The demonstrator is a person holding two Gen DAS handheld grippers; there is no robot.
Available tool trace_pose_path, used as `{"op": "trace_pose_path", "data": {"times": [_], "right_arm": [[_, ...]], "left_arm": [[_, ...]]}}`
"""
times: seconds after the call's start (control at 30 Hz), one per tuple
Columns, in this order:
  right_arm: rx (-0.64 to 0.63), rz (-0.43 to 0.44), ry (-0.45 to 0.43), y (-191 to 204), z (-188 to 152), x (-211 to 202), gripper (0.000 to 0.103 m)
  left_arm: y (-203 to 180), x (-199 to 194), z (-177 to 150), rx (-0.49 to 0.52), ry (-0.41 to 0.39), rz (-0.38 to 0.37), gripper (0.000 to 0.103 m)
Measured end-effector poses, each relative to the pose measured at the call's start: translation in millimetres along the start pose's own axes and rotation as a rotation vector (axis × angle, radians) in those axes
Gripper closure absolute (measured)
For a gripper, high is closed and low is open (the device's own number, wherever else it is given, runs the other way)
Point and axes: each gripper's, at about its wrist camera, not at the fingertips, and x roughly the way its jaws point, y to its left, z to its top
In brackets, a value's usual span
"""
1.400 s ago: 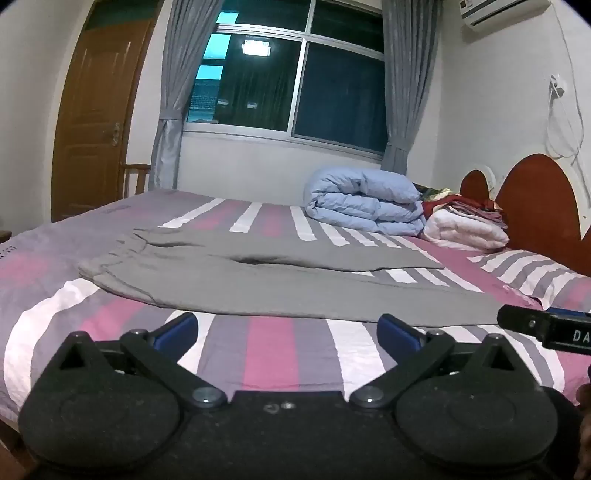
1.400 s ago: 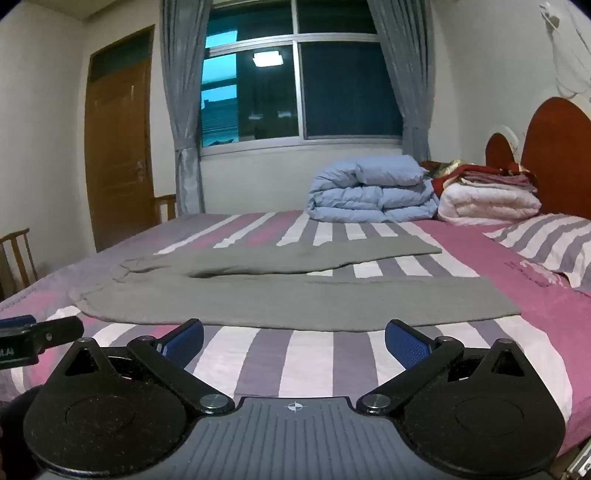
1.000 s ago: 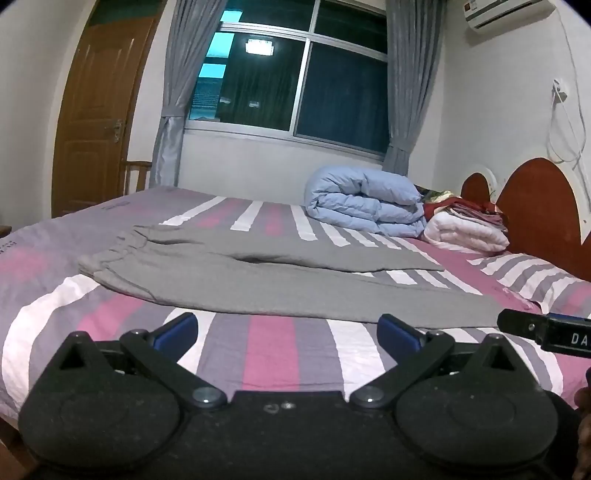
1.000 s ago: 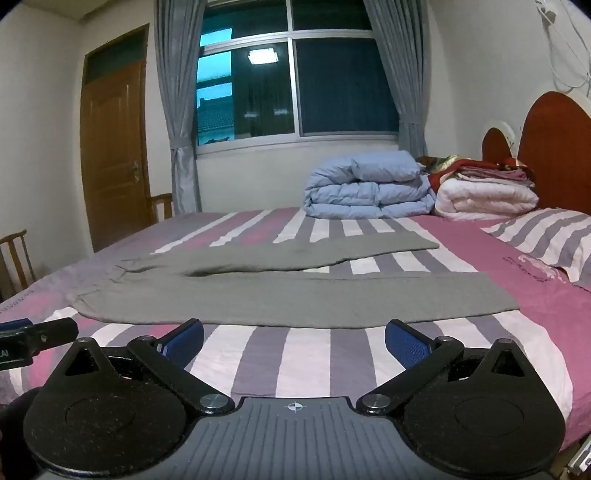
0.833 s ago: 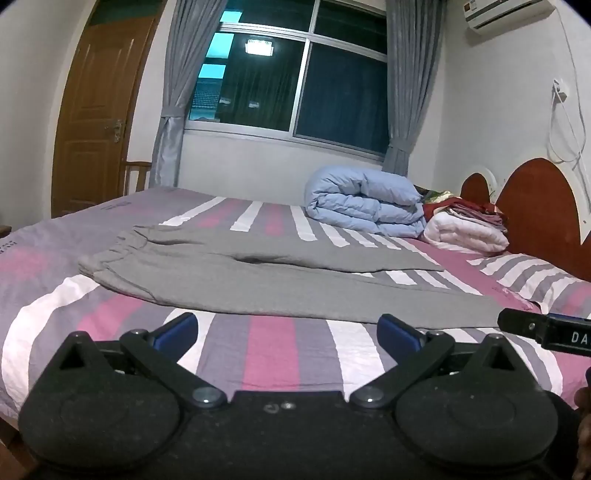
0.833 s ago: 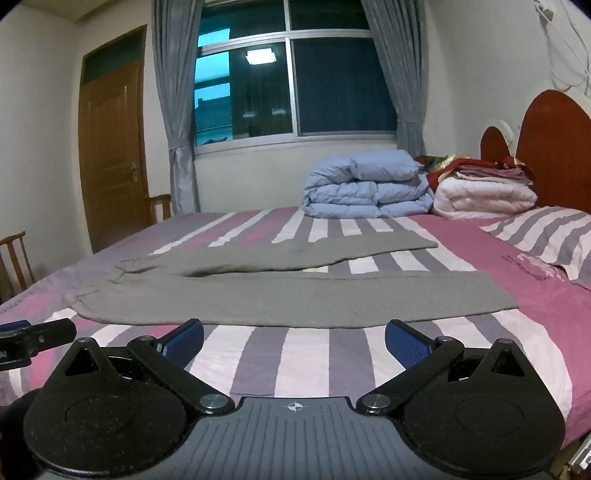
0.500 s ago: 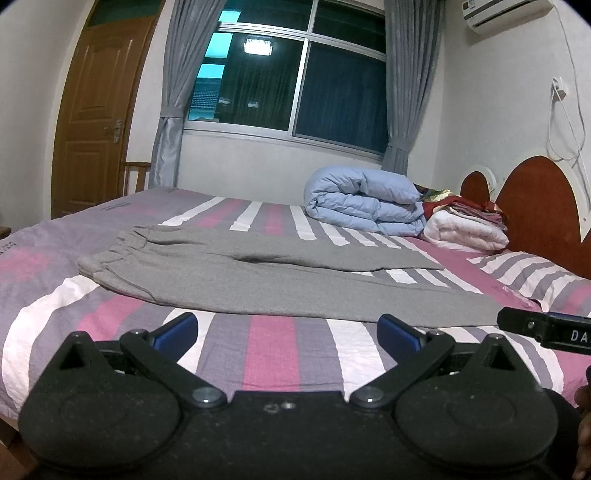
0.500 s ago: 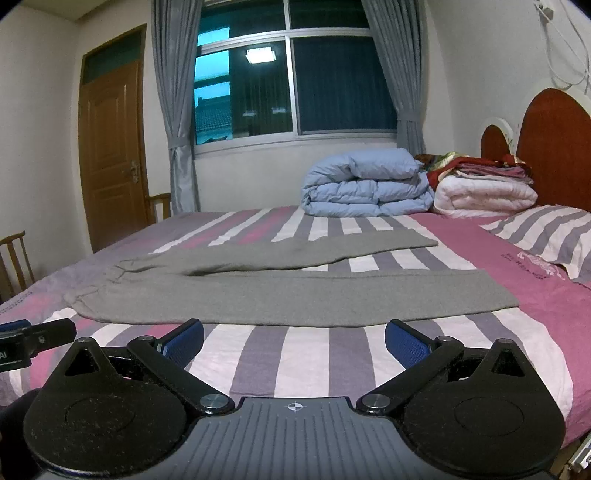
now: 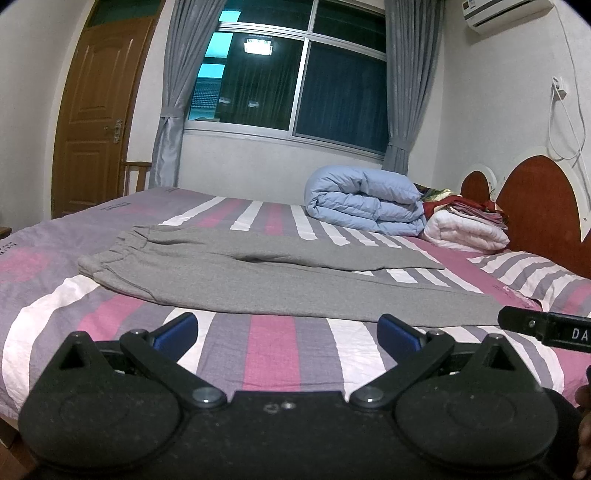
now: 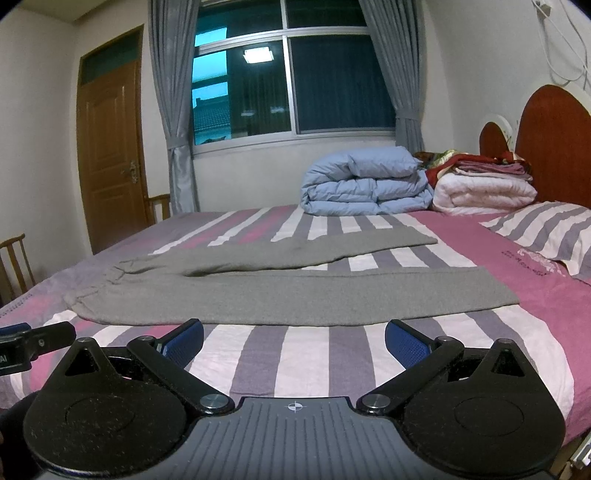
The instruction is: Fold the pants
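Grey pants [image 9: 280, 280] are spread flat across the frame's middle on the striped bed [image 9: 273, 347]. Left tongs [image 9: 287, 330] and right tongs [image 10: 293, 338] are held wide apart, gripping nothing.

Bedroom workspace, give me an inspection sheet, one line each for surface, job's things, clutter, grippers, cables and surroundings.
Surface: bed with a striped pink, purple and white sheet.
Job's things: grey pants spread flat and unfolded, waistband left, legs running right in a narrow V.
Clutter: folded blue duvet, white quilt with red bedding on top, striped pillow, all near the headboard.
Grippers: left gripper and right gripper both open, empty, short of the pants.
Cables: white cord hanging from a wall socket.
Surroundings: window, grey curtains, wooden door, chair, air conditioner.
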Motion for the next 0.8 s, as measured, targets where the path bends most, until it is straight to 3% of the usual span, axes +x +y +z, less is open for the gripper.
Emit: {"op": "trace_pose_path", "data": {"times": [0.8], "right_arm": [[0.003, 0.001, 0.000, 0.0, -0.3, 1.3, 0.000]], "left_arm": [[0.9, -0.4, 0.1, 0.001, 0.005, 0.000, 0.006]]}}
